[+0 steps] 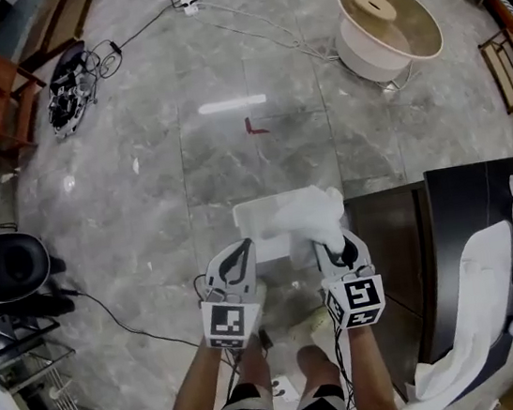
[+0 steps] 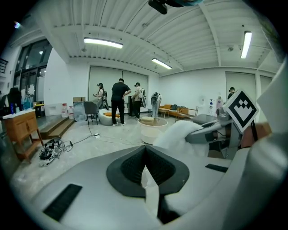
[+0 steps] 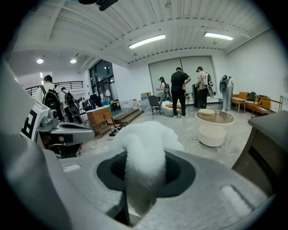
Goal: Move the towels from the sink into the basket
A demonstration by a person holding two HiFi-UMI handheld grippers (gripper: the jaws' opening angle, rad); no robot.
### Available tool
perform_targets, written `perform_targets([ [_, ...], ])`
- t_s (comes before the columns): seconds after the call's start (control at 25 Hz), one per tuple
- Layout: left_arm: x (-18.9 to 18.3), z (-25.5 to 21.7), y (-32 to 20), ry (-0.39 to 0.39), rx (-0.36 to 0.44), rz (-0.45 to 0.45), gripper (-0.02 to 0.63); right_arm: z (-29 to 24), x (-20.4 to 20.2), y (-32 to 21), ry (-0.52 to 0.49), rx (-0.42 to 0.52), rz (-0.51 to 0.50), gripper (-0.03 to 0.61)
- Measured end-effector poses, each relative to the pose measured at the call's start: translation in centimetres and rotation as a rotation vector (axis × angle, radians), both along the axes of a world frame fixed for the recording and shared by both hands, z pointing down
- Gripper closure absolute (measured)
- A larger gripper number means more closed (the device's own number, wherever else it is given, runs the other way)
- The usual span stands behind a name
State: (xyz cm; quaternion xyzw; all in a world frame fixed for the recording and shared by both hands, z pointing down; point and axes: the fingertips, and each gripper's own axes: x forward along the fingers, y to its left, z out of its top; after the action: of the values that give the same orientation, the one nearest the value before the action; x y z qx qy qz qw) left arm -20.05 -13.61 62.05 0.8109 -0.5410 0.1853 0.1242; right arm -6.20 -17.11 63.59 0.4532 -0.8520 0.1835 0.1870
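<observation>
No words, numbers or brands can be read; only black-and-white square markers stand on the left gripper (image 1: 239, 255) and right gripper (image 1: 338, 250).

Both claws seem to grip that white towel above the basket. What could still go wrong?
1. The left gripper pinches only a thin edge of the towel. It might slip out, leaving the towel hanging from the right gripper alone.
2. The towel bunches toward the right side of the basket, so part may drape over the rim when released.
</observation>
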Motion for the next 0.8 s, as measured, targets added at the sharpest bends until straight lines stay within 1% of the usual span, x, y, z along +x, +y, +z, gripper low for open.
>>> perform_targets([
  [0.32, -1.2, 11.4, -1.0, 0.003, -0.03, 0.001, 0.604, 11.9, -2.1, -0.9, 0.004, -0.038, -0.028, 0.458],
  [0.52, -2.6, 17.6, -1.4, 0.063, -0.077, -0.087, 0.604, 20.1, -3.3, -0.9, 0.014, -0.07, -0.047, 0.457],
  [0.8, -3.9, 27.0, -0.7, 0.047, -0.113, -0.092, 0.604, 30.3, -4.6, -0.4, 0.018, -0.125, -0.062, 0.454],
])
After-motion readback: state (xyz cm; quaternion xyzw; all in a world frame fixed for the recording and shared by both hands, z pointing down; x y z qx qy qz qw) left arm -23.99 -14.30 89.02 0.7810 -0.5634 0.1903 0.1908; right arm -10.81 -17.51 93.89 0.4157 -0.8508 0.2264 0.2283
